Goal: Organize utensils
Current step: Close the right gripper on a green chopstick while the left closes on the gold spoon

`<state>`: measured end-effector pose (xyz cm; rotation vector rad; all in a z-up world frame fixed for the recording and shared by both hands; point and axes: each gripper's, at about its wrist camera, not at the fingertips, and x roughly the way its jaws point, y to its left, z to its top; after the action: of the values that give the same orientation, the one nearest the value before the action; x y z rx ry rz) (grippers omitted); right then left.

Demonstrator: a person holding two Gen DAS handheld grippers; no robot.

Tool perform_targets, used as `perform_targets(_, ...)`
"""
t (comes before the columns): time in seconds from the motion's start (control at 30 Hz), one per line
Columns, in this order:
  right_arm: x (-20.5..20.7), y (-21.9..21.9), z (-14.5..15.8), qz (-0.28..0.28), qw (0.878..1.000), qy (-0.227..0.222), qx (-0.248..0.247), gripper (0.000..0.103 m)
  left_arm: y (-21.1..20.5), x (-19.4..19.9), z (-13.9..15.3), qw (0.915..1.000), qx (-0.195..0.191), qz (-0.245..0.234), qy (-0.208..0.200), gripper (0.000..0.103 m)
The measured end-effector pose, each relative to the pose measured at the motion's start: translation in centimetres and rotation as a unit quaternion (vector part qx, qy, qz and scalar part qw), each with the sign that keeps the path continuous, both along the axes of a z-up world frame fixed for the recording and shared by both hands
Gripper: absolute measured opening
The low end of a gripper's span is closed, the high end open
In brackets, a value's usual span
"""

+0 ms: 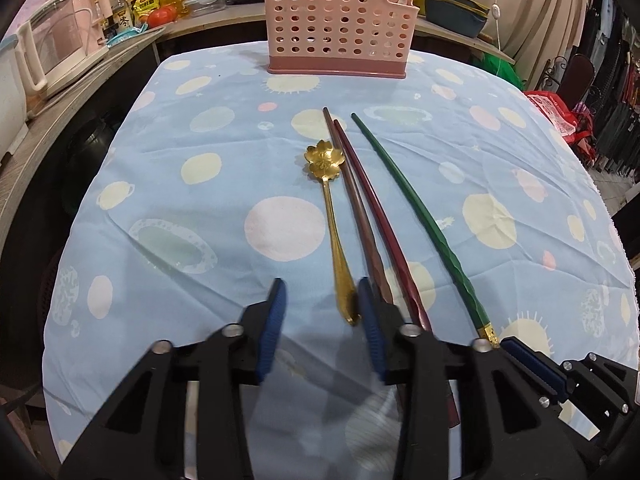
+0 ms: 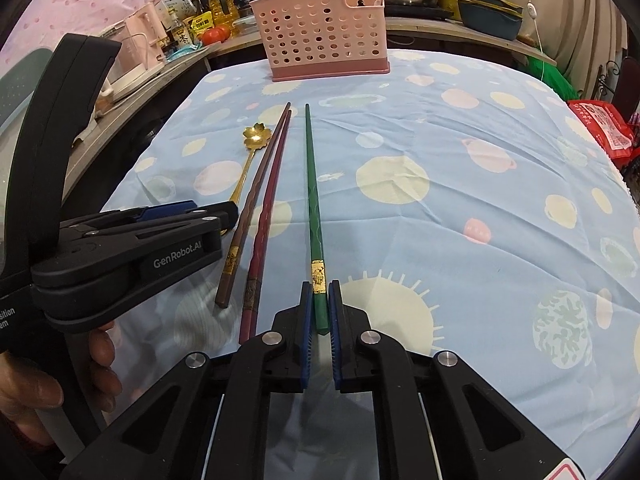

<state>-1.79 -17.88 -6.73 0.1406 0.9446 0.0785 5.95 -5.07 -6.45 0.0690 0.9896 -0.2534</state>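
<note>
The left gripper [image 1: 322,300] was spread wide; the right gripper [image 2: 321,304], just beside it, was nearly closed.

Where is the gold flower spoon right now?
The gold flower spoon lies on the tablecloth, leftmost in the utensil row beside the brown chopstick. Its handle end sits between the open fingers of the left tool.

Open cloth lies right of the green chopstick [image 2: 313,208]. The basket [image 2: 322,32] blocks the counter's [image 2: 500,208] far edge; spoon [image 1: 332,216] and two chopsticks [image 1: 360,216] crowd the left claw [image 1: 322,312].
</note>
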Motion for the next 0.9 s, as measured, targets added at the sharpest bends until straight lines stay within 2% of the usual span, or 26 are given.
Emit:
perform_targets(0.07, -0.1, 0.0, 0.2, -0.001, 1.000, -0.003, 0.000, 0.007, 0.1, 0.0, 0.1, 1.0000, -0.006, -0.006, 0.002, 0.011)
perform_targets(0.1, -0.1, 0.0, 0.4, -0.001, 1.000, -0.005, 0.001, 0.007, 0.1, 0.0, 0.2, 0.9999, -0.009, -0.008, 0.003, 0.009)
perform_targets(0.27, -0.4, -0.2, 1.8, -0.005, 1.000, -0.023, 0.005, 0.007, 0.7, -0.6, 1.0, 0.9998, -0.017, -0.009, -0.005, 0.009)
perform_targets(0.5, -0.8, -0.9, 5.5, -0.015, 0.997, -0.068, 0.017, 0.007, 2.3, -1.2, 4.0, 0.9988, -0.038, 0.000, -0.030, 0.009)
perform_targets(0.57, -0.7, -1.2, 6.9, -0.019, 0.996, -0.084, 0.020, 0.007, 2.6, -1.2, 5.1, 0.9983, -0.042, 0.004, -0.041, 0.000)
perform_targets(0.73, 0.2, -2.2, 10.5, -0.029, 0.992, -0.122, 0.029, 0.007, 3.5, -0.6, 7.7, 0.9963, -0.050, 0.012, -0.069, 0.000)
perform_targets(0.9, 0.8, -2.8, 12.1, -0.038, 0.989, -0.142, 0.031, 0.007, 4.4, -0.2, 7.8, 0.9957, -0.063, 0.022, -0.064, 0.002)
